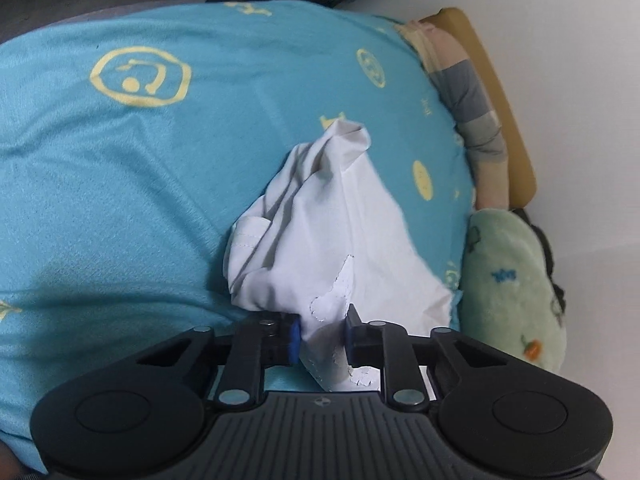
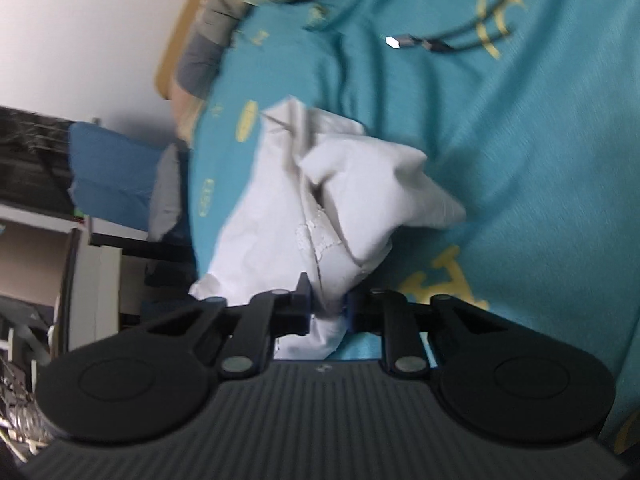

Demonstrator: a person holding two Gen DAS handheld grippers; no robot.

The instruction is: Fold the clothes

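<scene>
The white garment [image 1: 340, 220] lies crumpled on the turquoise bedsheet [image 1: 140, 180], bunched into loose folds with a stitched hem showing along 1 edge and a patch of pale embroidery near the lower part of the cloth. In the left wrist view, the left gripper [image 1: 322, 340] has its 2 fingers drawn in close, the blue pads [image 1: 295, 340] pressing on a pinched fold of the garment at its near edge; the cloth rises away from the jaws in a rough peak toward the middle of the bed. In the right wrist view, the right gripper [image 2: 328, 308] is likewise nearly closed, its blue pads squeezing a gathered wad of the same white garment [image 2: 320, 200], which spreads out beyond the fingers in 2 lumpy masses. The sheet carries yellow printed emblems. Near the far edge of the bed, the left view shows a grey-and-beige striped pillow [image 1: 468, 92] against a mustard-coloured headboard [image 1: 508, 120], with a pale green plush blanket [image 1: 512, 280] just beside the garment. In the right view a dark cable [image 2: 440, 42] with a small connector lies on the sheet, well apart from the garment; that view is somewhat blurred.
</scene>
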